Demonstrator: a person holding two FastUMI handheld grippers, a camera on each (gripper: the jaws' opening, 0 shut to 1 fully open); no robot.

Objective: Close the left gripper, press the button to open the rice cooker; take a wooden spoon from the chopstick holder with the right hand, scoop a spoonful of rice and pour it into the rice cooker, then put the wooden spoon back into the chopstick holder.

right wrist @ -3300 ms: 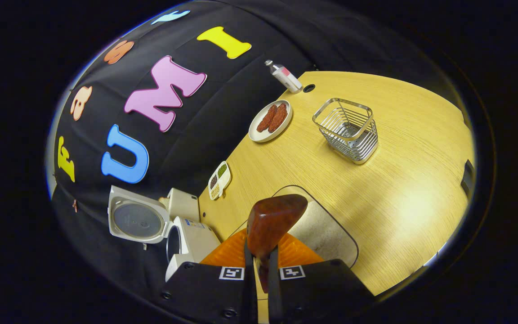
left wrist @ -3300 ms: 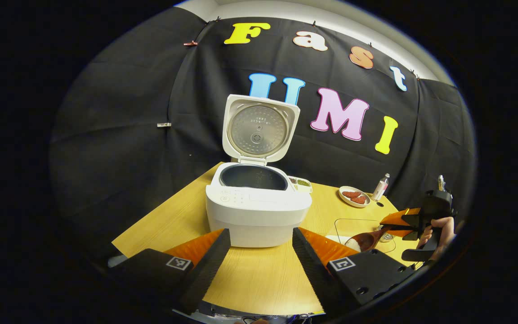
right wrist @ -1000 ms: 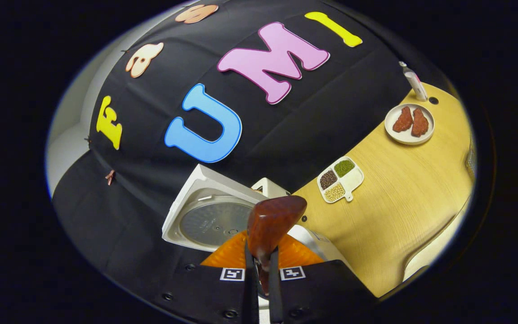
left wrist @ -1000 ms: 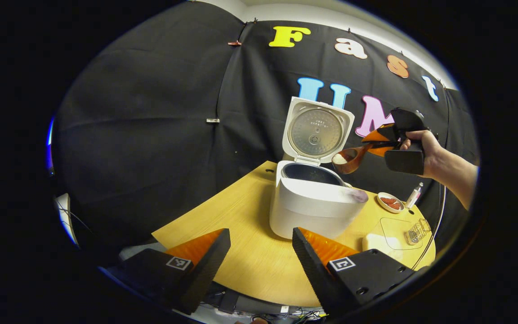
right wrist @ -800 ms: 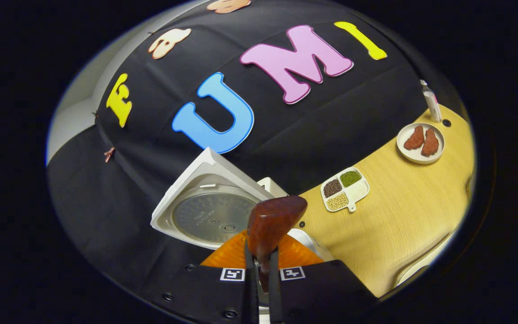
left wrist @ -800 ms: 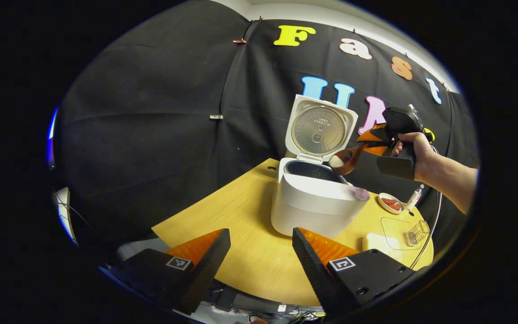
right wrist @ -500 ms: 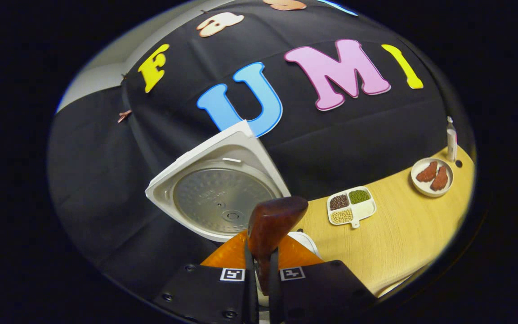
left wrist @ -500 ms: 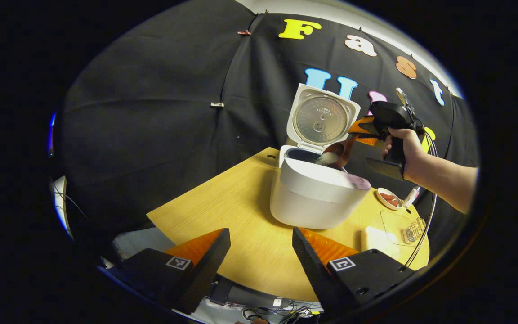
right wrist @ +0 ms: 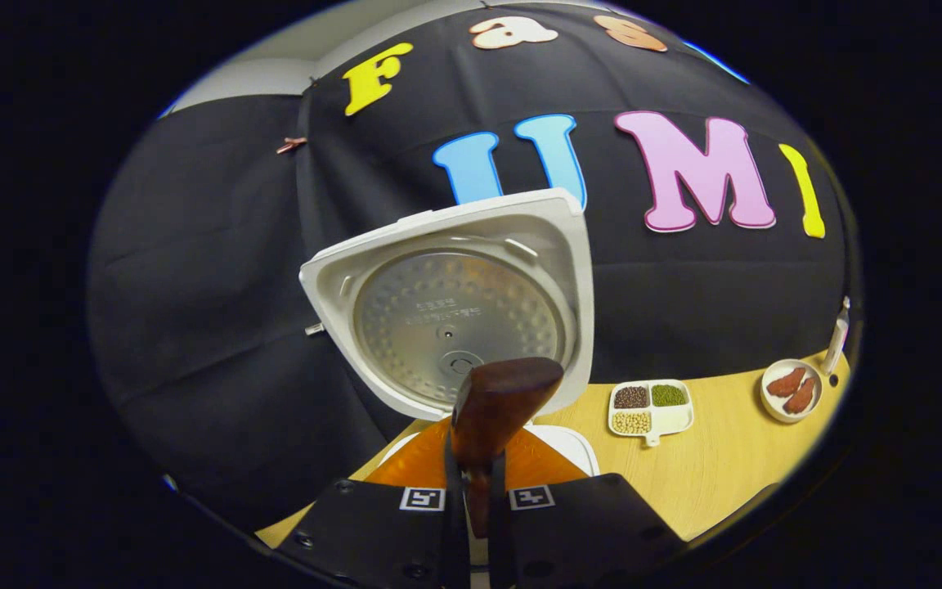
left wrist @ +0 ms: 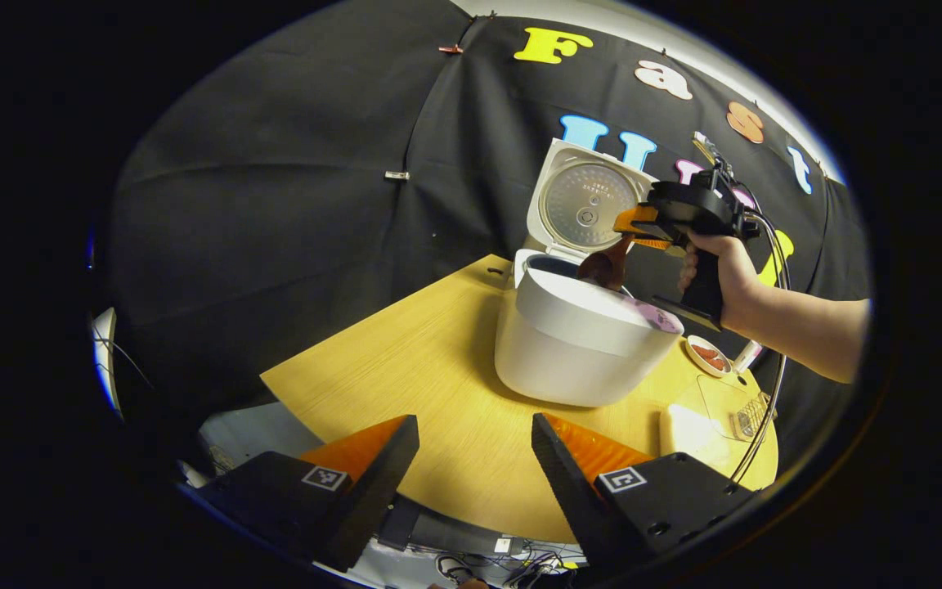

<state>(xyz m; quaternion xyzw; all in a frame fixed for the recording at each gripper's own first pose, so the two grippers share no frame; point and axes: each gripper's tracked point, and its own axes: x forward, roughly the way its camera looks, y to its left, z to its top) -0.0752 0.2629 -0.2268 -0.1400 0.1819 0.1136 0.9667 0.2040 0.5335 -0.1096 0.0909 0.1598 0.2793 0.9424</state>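
The rice cooker (left wrist: pixel 581 343) stood open on the table (left wrist: pixel 430 393). My right gripper (right wrist: pixel 471 491) clenched the wooden spoon (right wrist: pixel 491 409), tipped over the rice cooker's pot. My left gripper (left wrist: pixel 471 466) was released, fingers apart. I judged pouring nearly done; returning the wooden spoon remained.

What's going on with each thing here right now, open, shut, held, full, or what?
White rice cooker: lid up, open.
Brown wooden spoon: clamped in the right hand-held gripper, bowl tipped down over the cooker's pot.
Left hand-held gripper: open, holding nothing.
Wire chopstick holder: upright on the wooden table.
White divided dish: holds beans.
Small white plate: two reddish pieces on it.
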